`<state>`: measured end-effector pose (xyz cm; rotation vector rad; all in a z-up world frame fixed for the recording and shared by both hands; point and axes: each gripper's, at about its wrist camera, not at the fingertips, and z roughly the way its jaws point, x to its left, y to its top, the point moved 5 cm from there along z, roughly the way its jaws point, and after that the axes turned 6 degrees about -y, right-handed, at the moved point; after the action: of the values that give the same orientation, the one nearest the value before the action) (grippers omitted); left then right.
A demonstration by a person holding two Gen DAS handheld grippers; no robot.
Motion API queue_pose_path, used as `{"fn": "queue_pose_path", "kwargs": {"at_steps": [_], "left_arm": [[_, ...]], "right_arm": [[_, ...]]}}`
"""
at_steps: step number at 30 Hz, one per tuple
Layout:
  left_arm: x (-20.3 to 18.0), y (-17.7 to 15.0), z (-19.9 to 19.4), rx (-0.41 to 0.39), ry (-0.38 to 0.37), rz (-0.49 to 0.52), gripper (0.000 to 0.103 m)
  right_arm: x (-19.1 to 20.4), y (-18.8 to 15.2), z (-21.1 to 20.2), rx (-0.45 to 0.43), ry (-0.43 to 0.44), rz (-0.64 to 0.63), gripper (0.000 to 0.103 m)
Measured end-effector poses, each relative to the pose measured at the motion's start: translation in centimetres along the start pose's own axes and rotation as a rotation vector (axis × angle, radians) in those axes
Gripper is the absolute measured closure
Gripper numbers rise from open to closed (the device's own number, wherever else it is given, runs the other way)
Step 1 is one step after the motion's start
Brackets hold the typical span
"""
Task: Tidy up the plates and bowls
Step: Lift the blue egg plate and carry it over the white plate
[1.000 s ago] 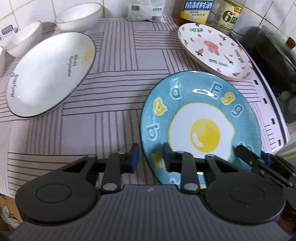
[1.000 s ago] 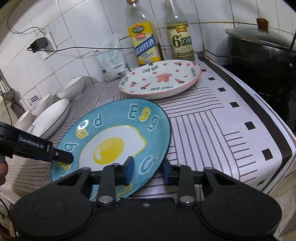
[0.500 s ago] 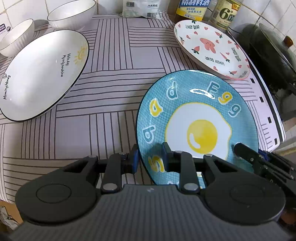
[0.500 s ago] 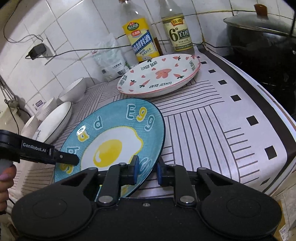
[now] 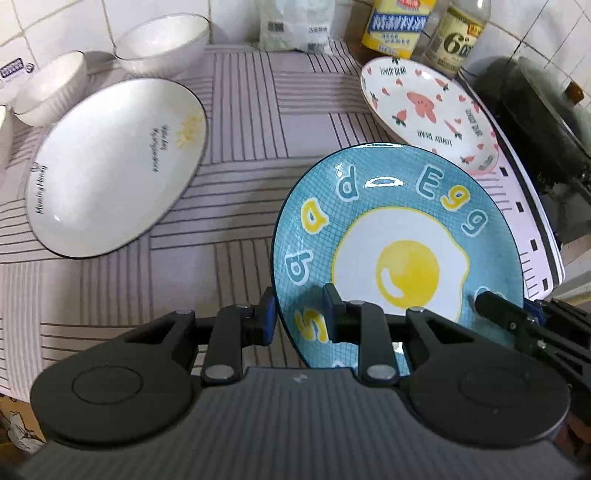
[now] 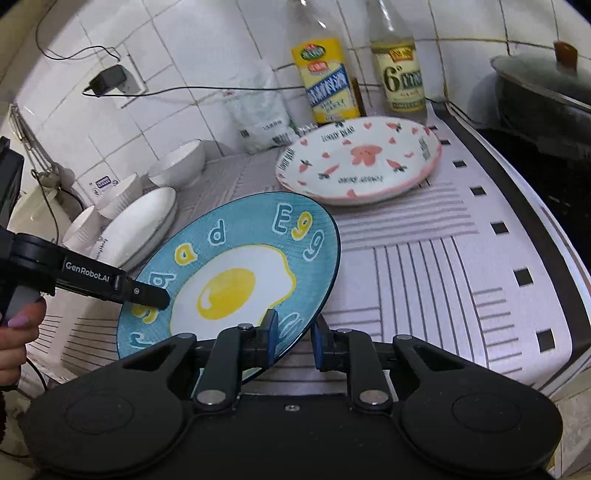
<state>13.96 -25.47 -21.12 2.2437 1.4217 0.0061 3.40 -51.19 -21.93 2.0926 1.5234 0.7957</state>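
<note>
— Lifted since a second ago, the blue egg plate [image 5: 399, 236] now hangs tilted above the bench's [image 5: 240, 206] front right part.
— Held how?
— Left tongs [image 5: 299, 317] and right tongs [image 6: 293, 334] each pinch its near rim.
— Next?
— Likely carry it level onto the white plate [image 5: 110, 166] near the left edge, both hands moving together.

blue plate [image 5: 399, 236]: near rim hidden behind the left gripper's body
bottles [image 5: 391, 26]: tops cut off by the upper edge in the left wrist view
bowl [image 5: 3, 133]: only a sliver shows at the left edge
hand [image 6: 14, 332]: mostly cut off at the left edge
white plate [image 5: 110, 166]: its small lettering is too blurred to read
</note>
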Motion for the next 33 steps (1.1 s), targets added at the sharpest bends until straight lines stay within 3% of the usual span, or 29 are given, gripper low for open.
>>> {"fn": "queue_pose_path", "kwargs": {"at_steps": [7, 17, 24, 33], "left_arm": [[1.0, 0.8, -3.2, -0.04, 0.03, 0.028, 0.08], [5.4, 0.2, -6.9, -0.121, 0.077, -0.016, 0.079], [10.0, 0.0, -8.0, -0.162, 0.125, -0.089, 0.079], [16.0, 0.9, -7.6, -0.2, 0.156, -0.189, 0.079]], "right_arm": [[2.0, 1.3, -0.9, -0.02, 0.039, 0.0, 0.08], [6.3, 3.0, -0.6, -0.048, 0.126, -0.041, 0.08], [9.6, 4.4, 2.3, -0.042, 0.208, -0.012, 0.08], [14.6, 6.3, 7.1, -0.023, 0.281, -0.078, 0.08]]}}
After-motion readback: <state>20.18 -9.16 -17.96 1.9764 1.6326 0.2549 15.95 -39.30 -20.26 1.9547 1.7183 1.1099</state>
